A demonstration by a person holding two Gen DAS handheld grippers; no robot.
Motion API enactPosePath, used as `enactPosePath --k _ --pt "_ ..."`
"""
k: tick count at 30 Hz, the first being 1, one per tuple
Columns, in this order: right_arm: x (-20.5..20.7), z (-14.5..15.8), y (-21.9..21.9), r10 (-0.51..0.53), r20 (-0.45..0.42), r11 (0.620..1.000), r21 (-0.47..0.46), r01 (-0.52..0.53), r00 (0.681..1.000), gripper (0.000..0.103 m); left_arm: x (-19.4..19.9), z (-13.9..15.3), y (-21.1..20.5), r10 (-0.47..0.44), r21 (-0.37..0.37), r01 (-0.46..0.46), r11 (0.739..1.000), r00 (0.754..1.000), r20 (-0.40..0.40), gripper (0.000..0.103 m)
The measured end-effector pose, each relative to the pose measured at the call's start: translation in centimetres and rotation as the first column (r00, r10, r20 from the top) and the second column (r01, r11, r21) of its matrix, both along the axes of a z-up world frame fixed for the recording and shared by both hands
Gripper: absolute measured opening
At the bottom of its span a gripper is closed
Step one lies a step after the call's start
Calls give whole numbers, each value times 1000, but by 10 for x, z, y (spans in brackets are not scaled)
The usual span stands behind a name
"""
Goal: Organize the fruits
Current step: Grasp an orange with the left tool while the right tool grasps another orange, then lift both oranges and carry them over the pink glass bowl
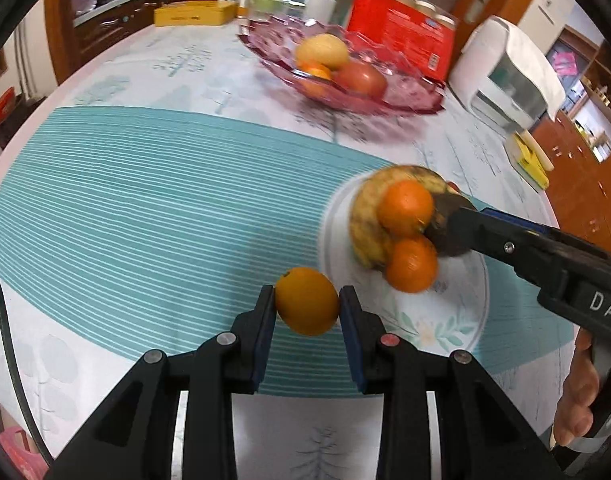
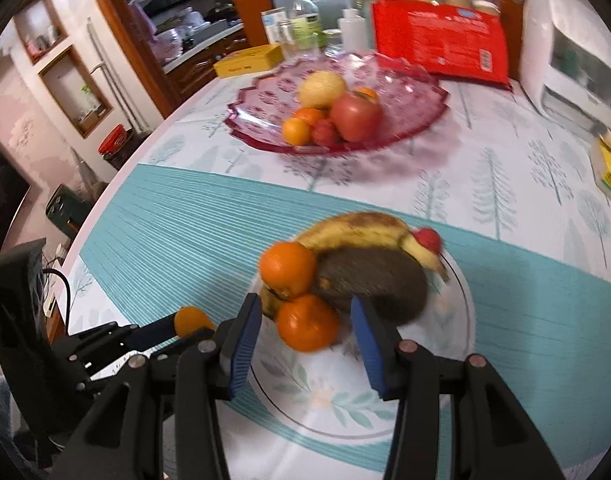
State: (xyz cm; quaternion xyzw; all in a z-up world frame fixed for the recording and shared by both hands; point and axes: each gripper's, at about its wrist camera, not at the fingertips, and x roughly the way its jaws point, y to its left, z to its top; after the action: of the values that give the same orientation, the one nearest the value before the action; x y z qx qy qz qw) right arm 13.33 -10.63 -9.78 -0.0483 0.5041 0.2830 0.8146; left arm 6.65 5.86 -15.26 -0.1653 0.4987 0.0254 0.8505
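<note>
The left gripper (image 1: 307, 306) is clamped on a small orange (image 1: 307, 301), its blue pads (image 1: 266, 332) pressing the fruit's two flanks at nine and three o'clock, so the orange hangs clear above the striped teal placemat (image 1: 145, 208). The right gripper (image 2: 305, 332) stands part open with nothing pressed between its pads; a mandarin (image 2: 307, 322) on the white plate (image 2: 457, 320) sits in the gap, and the right-hand finger lies close against a dark brown fruit (image 2: 373, 280), though blur leaves contact unclear. At twelve o'clock from those jaws lie a second mandarin (image 2: 288, 268), a spotted banana (image 2: 357, 230) curved around the pile, and something small and red (image 2: 427, 239) at its far end. Further out, still at twelve o'clock, the pink glass dish (image 2: 421, 92) already holds a pear, an apple and several small citrus; it looks the likely destination. The held orange seems light and firm, its skin slightly waxy, so a hold across the widest part suits it, squeezed only gently. The banana looks overripe and soft, best taken mid-length. The dish is rigid and breakable, so fruit should be lowered in, not dropped.
</note>
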Motion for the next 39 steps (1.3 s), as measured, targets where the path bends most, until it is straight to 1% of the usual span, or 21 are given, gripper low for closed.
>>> enactPosePath --k 6,12,18,19,20,21,25,27,32,35,37,39 --pt "6 -2 29 53 50 997 -55 -50 997 47 4 0 19 19 2 -19 1000 1000 -3 31" --pt "10 -9 52 97 92 985 -148 -83 991 47 8 0 32 26 -7 -26 1000 1000 -2 31" --pt "11 -21 63 130 107 966 -236 -102 986 47 13 -2 41 29 -17 -29 999 1000 -3 31" --pt "10 -23 64 136 113 962 -254 -104 984 45 14 -2 41 28 -18 -28 999 1000 -3 31" --pt "10 -24 66 140 127 956 -276 -100 982 40 15 -3 42 27 -19 -27 999 1000 -4 31" --pt "9 -25 66 146 134 953 -285 -102 980 39 16 -2 42 26 -20 -26 999 1000 -3 31" --pt "12 -23 63 134 123 960 -264 -98 983 37 19 0 44 20 -20 -20 1000 1000 1 31" --pt "14 -21 59 120 104 966 -242 -92 987 37 21 3 43 14 -19 -14 1000 1000 5 31" --pt "20 -5 53 88 90 981 -178 -71 992 37 32 22 40 -14 3 14 1000 1000 19 31" --pt "28 12 48 70 83 990 -126 -60 994 37 45 43 38 -39 41 38 998 999 32 31" --pt "36 28 45 57 88 995 -87 -50 994 37 56 62 40 -58 60 54 997 996 60 31" --pt "45 49 41 43 113 998 -50 -38 993 37 68 84 42 -75 80 68 995 993 93 31"
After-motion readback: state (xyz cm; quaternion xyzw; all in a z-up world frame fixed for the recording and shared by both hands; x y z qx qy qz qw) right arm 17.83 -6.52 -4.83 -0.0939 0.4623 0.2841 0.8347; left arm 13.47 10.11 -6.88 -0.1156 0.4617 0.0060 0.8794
